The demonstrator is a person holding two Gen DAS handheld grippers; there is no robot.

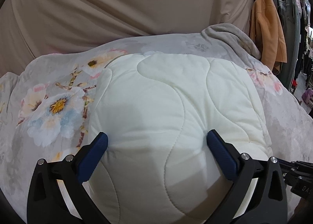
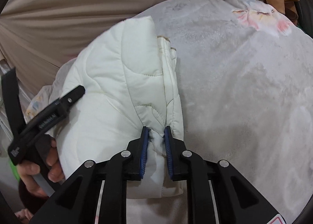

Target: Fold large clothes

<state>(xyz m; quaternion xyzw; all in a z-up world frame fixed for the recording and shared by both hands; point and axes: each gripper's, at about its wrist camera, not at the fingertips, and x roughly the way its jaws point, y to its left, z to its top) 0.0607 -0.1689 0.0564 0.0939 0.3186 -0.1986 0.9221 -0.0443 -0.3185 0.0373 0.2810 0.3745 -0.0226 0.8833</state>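
A folded white quilted garment [image 1: 156, 106] lies on a floral bedspread [image 1: 49, 106]. My left gripper [image 1: 156, 138] is open wide over the garment's near end, and both blue pads [image 1: 97, 151] rest on its top surface. In the right wrist view the same garment [image 2: 109, 79] shows as a thick stack of layers. My right gripper [image 2: 156, 132] pinches a bunched fold at the stack's near right edge. White fabric fills the narrow gap between its pads. The left gripper's black finger [image 2: 58, 104] and the hand [image 2: 39, 175] holding it are at the left.
A beige curtain [image 1: 117, 5] hangs behind the bed. A grey fleece blanket [image 1: 230, 36] is bunched at the far right, with an orange garment [image 1: 268, 28] hanging beside it. Grey bedspread [image 2: 244, 97] stretches to the right of the stack.
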